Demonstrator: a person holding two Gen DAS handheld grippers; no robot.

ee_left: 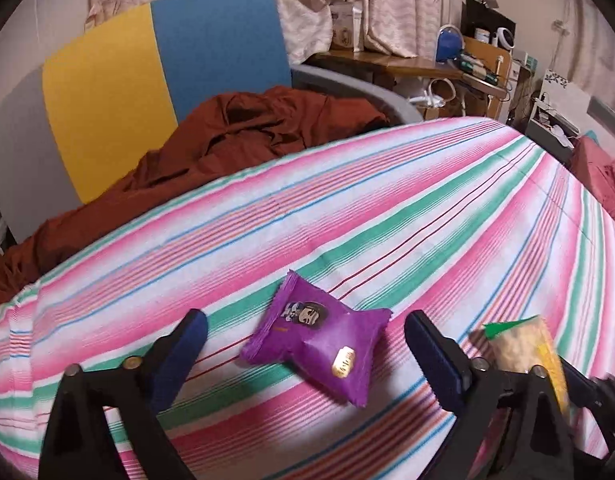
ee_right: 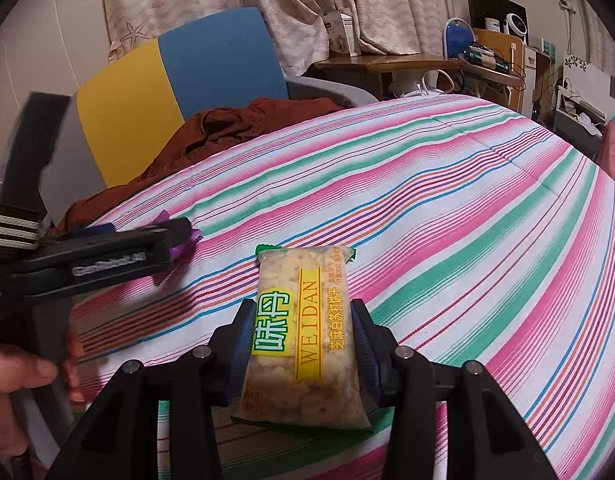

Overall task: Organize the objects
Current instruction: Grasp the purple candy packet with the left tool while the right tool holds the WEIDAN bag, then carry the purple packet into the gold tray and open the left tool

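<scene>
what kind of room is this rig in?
Most likely a bedroom at home. The snacks lie on a striped bedspread, patterned curtains hang behind, and a cluttered wooden desk stands in the corner, beside a blue and yellow chair.

The clear cracker packet (ee_right: 303, 344) carried the most legible print: a yellow lengthwise band read "WEIDAN" in capitals, and beside it a yellow-green label bore two large white Chinese characters, "味丹". A line of smaller orange Chinese characters ran along the packet's right side, too fine to read with certainty. On the black side of the left gripper (ee_right: 175, 236), white lettering was blurred beyond reading. The purple snack packet (ee_left: 315, 348) showed a cartoon face and a small gold seal, its writing illegible.
</scene>
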